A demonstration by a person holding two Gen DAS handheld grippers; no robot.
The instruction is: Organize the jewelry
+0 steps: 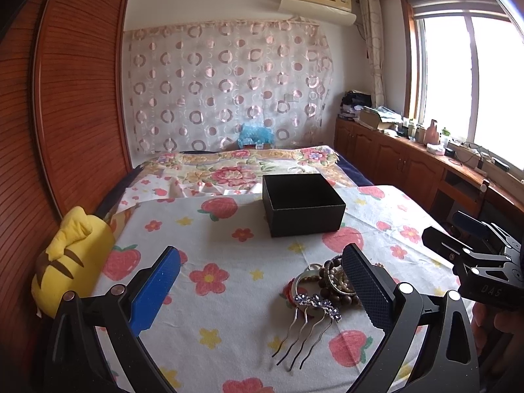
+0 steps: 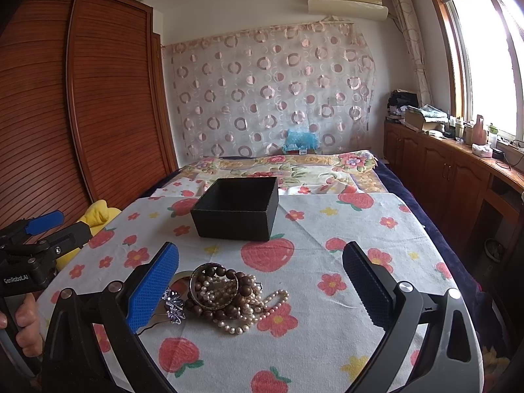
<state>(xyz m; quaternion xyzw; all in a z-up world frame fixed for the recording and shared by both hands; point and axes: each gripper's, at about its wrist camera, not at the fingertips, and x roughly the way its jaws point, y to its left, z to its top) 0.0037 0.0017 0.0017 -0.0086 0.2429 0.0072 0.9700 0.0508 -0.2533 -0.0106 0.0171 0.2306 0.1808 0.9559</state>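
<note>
Both my tongs, left (image 1: pixel 260 290) and right (image 2: pixel 260 290), gape wide, holding nothing. Nearest me lies the hair comb (image 1: pixel 306 322), touching the tangled pearl necklace (image 2: pixel 249 311) and wooden bead bracelets (image 2: pixel 226 290). I'd lift single pieces cleanly, then reach farther to the open black box (image 2: pixel 237 211).

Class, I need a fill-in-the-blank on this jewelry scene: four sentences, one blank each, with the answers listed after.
1. The box on the cloth is ____ in color.
2. The left gripper and right gripper both have jaws that are ____.
3. The hair comb lies nearest the ____ gripper.
4. The pearl necklace lies ____ the box.

Answers: black; open; left; outside
</note>
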